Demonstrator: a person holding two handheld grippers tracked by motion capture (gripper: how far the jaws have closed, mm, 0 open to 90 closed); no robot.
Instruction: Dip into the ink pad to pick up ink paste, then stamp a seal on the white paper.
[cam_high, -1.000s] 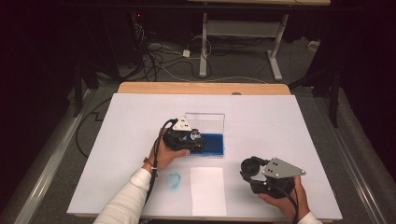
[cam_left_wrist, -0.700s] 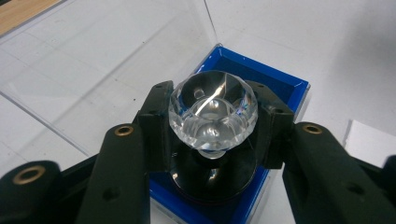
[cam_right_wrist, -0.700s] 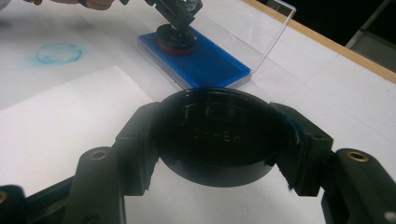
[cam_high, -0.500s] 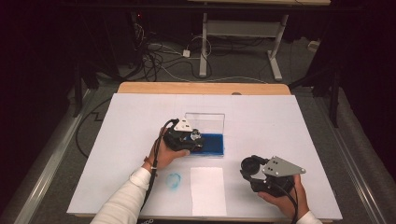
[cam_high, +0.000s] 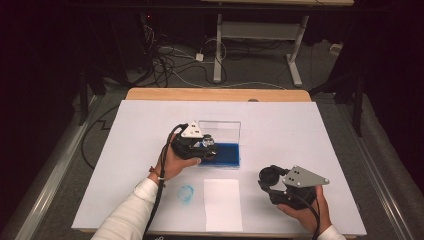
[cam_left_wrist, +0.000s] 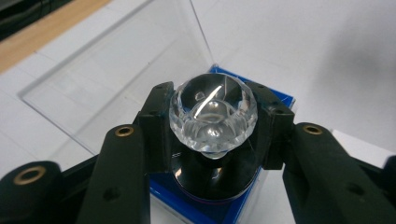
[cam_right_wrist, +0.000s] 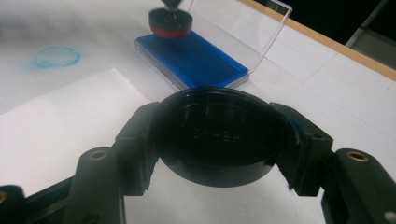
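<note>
Clear faceted stamp knob (cam_left_wrist: 212, 116) — glossy, matt black plastic cap (cam_right_wrist: 219, 135), smooth

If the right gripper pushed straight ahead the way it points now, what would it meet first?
Probably the blue ink pad in its clear hinged case, beyond a stretch of white table. The right gripper holds a round black cap; depth is uncertain.

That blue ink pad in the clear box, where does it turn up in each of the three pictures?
High view: the ink pad lies mid-table, just right of the left gripper.
Left gripper view: bottom centre, under the stamp held between the fingers.
Right gripper view: upper centre, beyond the black cap.
Shared landmark: the box's clear raised lid.
</note>
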